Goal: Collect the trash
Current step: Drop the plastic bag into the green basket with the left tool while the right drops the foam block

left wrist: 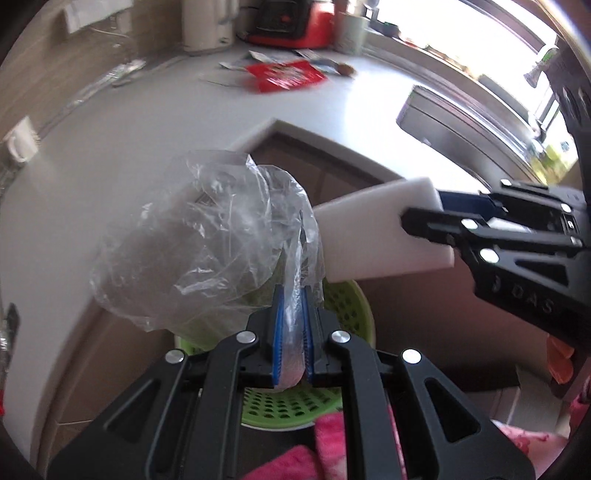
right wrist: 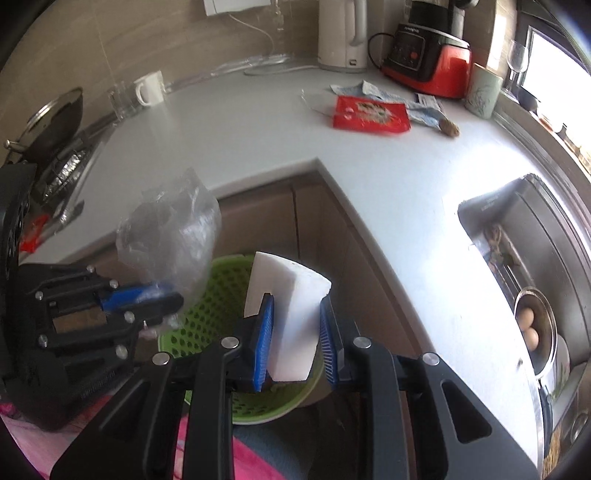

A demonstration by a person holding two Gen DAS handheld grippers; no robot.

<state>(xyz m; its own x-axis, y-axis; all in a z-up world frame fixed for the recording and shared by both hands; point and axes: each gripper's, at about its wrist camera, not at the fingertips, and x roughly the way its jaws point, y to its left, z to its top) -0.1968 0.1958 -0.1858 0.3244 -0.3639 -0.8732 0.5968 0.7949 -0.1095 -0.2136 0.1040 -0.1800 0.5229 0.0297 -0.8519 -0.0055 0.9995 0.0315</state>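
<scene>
My left gripper [left wrist: 293, 295] is shut on a crumpled clear plastic bag [left wrist: 207, 236] and holds it above a green perforated waste basket [left wrist: 291, 406] on the floor. My right gripper [right wrist: 297, 306] is shut on a white foam block [right wrist: 291, 314], also above the basket [right wrist: 207, 317]. In the left wrist view the foam block [left wrist: 380, 236] is just right of the bag, with the right gripper [left wrist: 424, 225] behind it. In the right wrist view the bag [right wrist: 173, 236] and left gripper [right wrist: 162, 295] are at the left. A red wrapper [right wrist: 369, 112] and paper scraps [right wrist: 384, 94] lie on the counter.
A white L-shaped counter [right wrist: 240, 140] wraps around brown cabinets. A kettle [right wrist: 341, 33], red appliance [right wrist: 428, 59], green cup [right wrist: 484, 90], white mug [right wrist: 151, 88] and wok [right wrist: 55, 122] stand along the back. A steel sink [right wrist: 535, 258] holds a bowl of eggs [right wrist: 528, 328].
</scene>
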